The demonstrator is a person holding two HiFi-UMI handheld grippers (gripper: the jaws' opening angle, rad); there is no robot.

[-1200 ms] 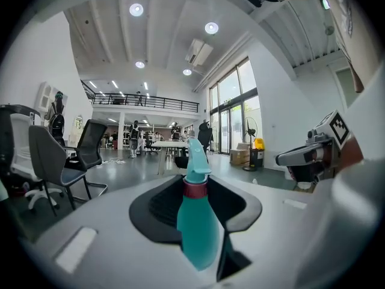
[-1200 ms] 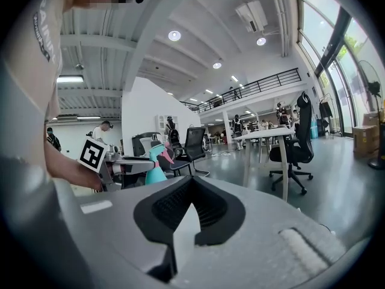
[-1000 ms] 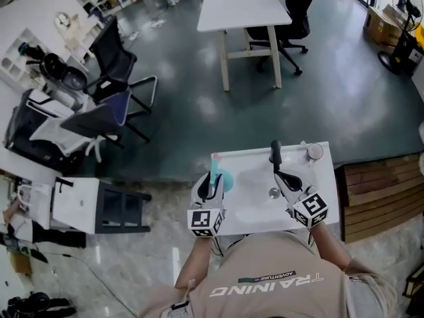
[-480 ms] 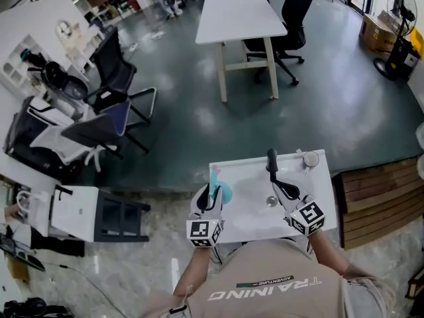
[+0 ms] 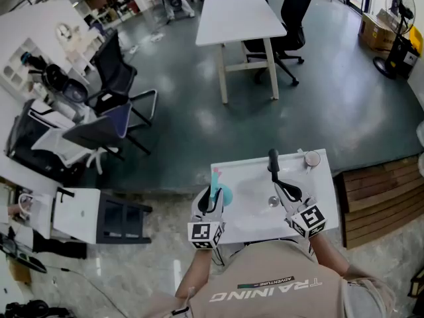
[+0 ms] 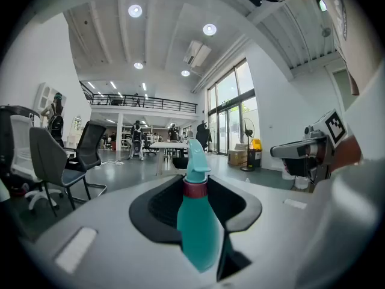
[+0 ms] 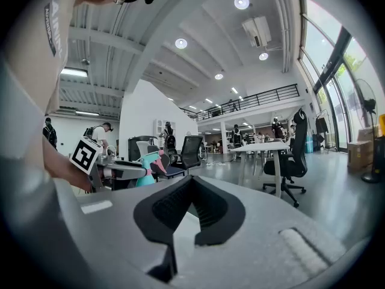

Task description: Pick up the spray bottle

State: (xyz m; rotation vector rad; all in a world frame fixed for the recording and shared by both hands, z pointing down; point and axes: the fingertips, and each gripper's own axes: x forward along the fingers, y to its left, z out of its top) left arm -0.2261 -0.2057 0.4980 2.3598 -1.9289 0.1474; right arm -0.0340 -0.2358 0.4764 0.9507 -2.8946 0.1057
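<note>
The spray bottle (image 6: pixel 198 221) is teal with a pink collar and a teal nozzle. It stands upright between the jaws of my left gripper (image 6: pixel 201 200), whose black pads press on its body. In the head view the bottle (image 5: pixel 224 192) hangs over the left end of a white sink top (image 5: pixel 324 204), in my left gripper (image 5: pixel 213 194). My right gripper (image 5: pixel 271 156) reaches over the basin with its fingers together and nothing in them. In the right gripper view its pads (image 7: pixel 207 212) meet at the tips, and the bottle (image 7: pixel 144 174) shows at the far left.
The basin has a drain (image 5: pixel 273 201) and a round cup-like thing (image 5: pixel 311 158) at its back right corner. Wooden slats (image 5: pixel 381 191) lie to the right, and a white cabinet (image 5: pixel 76 211) to the left. Office chairs (image 5: pixel 112 98) and a white table (image 5: pixel 238 15) stand farther off.
</note>
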